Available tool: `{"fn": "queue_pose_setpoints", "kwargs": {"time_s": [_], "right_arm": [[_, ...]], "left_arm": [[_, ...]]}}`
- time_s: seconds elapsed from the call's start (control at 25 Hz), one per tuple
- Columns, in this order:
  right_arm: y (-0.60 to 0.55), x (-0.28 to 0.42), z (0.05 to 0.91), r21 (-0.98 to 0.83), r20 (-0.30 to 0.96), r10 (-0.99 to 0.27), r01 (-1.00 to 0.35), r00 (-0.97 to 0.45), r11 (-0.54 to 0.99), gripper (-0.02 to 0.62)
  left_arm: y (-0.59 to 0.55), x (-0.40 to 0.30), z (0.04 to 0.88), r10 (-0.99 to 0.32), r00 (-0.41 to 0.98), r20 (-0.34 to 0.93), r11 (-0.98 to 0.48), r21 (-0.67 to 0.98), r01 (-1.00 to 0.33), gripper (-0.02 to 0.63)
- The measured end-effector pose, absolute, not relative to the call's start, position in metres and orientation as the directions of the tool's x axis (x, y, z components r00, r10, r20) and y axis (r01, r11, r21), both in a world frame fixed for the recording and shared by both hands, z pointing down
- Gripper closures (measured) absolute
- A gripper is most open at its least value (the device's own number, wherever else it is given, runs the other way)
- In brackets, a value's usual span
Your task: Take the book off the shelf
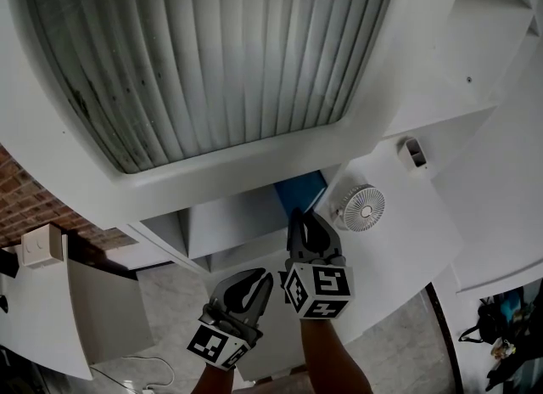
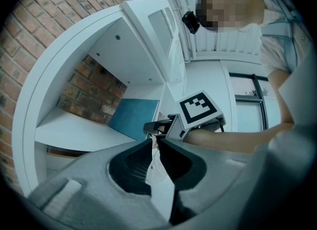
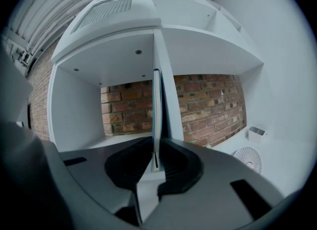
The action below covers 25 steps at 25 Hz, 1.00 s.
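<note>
right hand-held gripper [image 3: 156, 155]: pinches front edge of thin blue book [image 3: 156, 115] | book: upright on white shelf [image 3: 79, 105], beside its middle wall | left hand-held gripper [image 2: 152, 142]: closed, empty | risk: small pinch may slip, book may tip over

Bare red brick wall [image 3: 208, 105] behind a white shelf unit [image 3: 114, 55] with open compartments, light even and soft. Grey ribbed shutter [image 1: 212, 53] in a white frame, with a small white fan [image 1: 363, 207] and a little white holder [image 3: 256, 134] on the white panel beside the shelves. Pale speckled floor [image 1: 170, 299] with a white cable [image 1: 136, 375] on it, dark-framed window [image 2: 250, 102] further off.
</note>
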State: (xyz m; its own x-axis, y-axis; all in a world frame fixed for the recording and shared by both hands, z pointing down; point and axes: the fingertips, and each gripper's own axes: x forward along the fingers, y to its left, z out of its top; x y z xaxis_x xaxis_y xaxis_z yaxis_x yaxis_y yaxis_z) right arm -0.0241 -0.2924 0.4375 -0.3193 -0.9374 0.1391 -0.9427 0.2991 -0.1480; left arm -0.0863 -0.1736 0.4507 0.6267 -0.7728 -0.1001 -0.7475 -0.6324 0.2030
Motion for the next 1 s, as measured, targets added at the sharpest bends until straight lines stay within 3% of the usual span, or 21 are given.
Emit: {"fn": "queue_pose_setpoints", "kwargs": {"time_s": [1.0], "right_arm": [[-0.268, -0.018, 0.438, -0.164, 0.148, -0.915, -0.922, -0.376, 0.352, 0.545]], "left_arm": [[-0.167, -0.077, 0.446, -0.771, 0.629, -0.1, -0.634, 0.206, -0.745, 0.554]]}}
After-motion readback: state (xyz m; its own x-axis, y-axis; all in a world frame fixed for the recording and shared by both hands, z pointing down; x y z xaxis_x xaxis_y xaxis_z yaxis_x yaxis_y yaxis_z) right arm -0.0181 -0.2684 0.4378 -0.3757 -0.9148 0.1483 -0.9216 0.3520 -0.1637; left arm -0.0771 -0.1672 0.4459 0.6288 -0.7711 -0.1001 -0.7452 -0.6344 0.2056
